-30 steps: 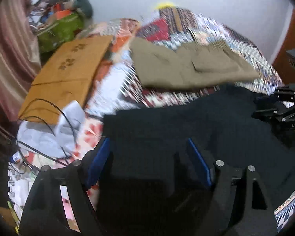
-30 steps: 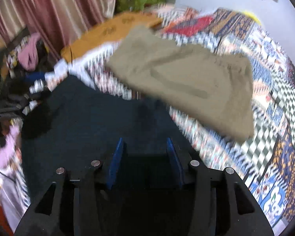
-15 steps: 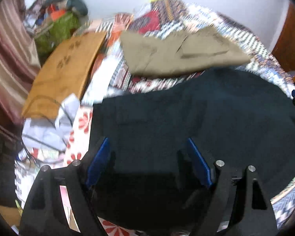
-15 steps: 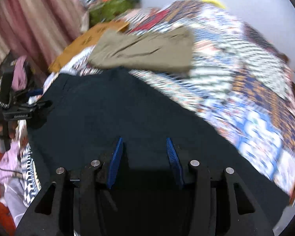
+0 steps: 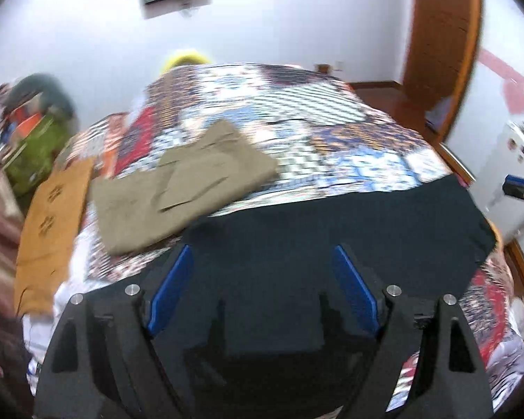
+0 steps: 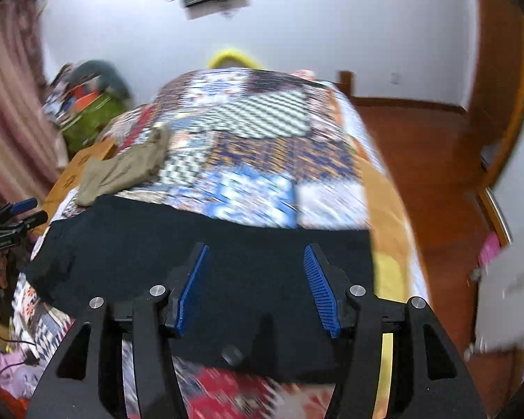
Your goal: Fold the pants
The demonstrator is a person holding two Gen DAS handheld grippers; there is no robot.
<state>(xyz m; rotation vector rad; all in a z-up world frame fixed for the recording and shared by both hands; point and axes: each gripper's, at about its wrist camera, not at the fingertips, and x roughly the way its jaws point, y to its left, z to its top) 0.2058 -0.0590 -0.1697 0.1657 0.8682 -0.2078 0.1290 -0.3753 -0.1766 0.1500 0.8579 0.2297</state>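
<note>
Dark navy pants (image 5: pixel 332 216) lie spread across the near end of the patchwork bed (image 5: pixel 297 111). My left gripper (image 5: pixel 262 249) hovers over them; its jaws are opening, far apart, with nothing pinched between the blue pads (image 5: pixel 171 289). In the right wrist view the same pants (image 6: pixel 157 237) stretch below my right gripper (image 6: pixel 256 248), whose jaws are opening, the cloth under them and not clamped. The left gripper (image 6: pixel 10 220) shows at that view's left edge. The right gripper (image 5: pixel 522 188) shows at the left wrist view's right edge.
Folded khaki pants (image 5: pixel 178 185) lie further up the bed, left of centre. A brown cardboard sheet (image 5: pixel 52 216) and a green bag (image 5: pixel 35 146) sit at the left. A striped curtain (image 6: pixel 7 104) hangs left; wooden floor (image 6: pixel 419 160) and a door frame (image 5: pixel 436 52) are right.
Both grippers have drawn back and risen, so the wall and more of the bed show. The right gripper's fingers stand wider apart. The dark pants now lie stretched flat.
</note>
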